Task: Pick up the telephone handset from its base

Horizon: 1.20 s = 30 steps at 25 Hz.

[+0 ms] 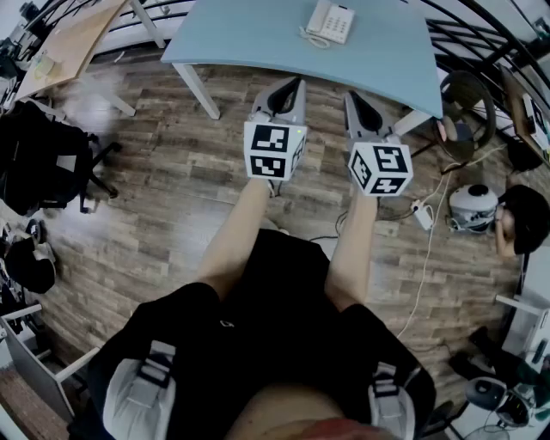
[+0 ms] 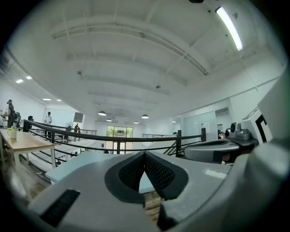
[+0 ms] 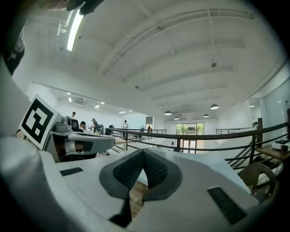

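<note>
Blue bench carries the handset on its base near the far edge, long axis pointing away. Left hand-held gripper and right hand-held gripper are both closed and empty, short of the bench's near edge, about equally near.

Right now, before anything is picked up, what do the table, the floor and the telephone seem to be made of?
Table: probably laminate or painted board, matte; the pale blue top is even in colour, with no grain.
Floor: wood or wood-look planks; grain and plank seams show, with a slight sheen.
Telephone: likely off-white moulded plastic; too small to judge the finish.
</note>
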{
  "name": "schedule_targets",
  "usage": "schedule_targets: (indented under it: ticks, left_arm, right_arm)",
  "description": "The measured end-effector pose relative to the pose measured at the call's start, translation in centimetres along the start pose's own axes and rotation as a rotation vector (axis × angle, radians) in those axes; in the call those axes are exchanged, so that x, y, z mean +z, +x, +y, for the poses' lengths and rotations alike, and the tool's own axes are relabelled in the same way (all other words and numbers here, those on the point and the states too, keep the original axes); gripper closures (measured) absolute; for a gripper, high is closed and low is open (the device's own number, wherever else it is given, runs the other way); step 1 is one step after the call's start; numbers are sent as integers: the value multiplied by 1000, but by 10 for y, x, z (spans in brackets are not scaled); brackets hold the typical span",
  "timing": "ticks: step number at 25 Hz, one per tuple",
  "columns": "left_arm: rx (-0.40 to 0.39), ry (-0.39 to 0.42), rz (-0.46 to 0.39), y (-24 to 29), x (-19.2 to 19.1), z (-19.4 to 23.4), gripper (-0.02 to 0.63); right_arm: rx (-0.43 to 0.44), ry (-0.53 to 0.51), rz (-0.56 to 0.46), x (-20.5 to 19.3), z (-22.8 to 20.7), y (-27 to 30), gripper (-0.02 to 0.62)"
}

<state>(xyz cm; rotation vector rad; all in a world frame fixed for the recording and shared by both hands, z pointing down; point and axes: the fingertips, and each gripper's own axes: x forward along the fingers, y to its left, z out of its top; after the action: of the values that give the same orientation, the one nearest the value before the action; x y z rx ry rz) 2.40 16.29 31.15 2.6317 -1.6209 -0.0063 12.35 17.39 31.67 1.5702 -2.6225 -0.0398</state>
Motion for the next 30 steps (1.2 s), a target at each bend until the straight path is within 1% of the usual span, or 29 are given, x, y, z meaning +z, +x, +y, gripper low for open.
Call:
schedule_targets:
  ticks: [5,11,16,19,23,26,28,30]
  left_arm:
    - [-4,-2,-3,4,0,-3,606]
    - [2,-9,-18,14,4,-1,606]
    - [9,-9,-27,29,4,21,606]
    - [9,-17,-27,50,1,36,606]
    - [-2,-27,-5,100,-14,62,606]
    - [-15,-42,4,164,-21,91,606]
    - [-26,-57,47,213,-35,108,606]
    - [-31,-81,95,256,-51,125,606]
  right_arm:
    - [-66,0,2,-3,-13,3,601]
    - [-80,75,-32,-1,-36,3,600]
    - [-74,136,-39,-7,-43,25,600]
    - [-68,154,-26,-14,-52,49,600]
    - [-87,178,-21,-23,-82,92,600]
    - [-115,216,-10,-37,-124,146,600]
    - [-130,258,9,-53,-154,182,600]
    - [-130,288,34,-66,-174,218,600]
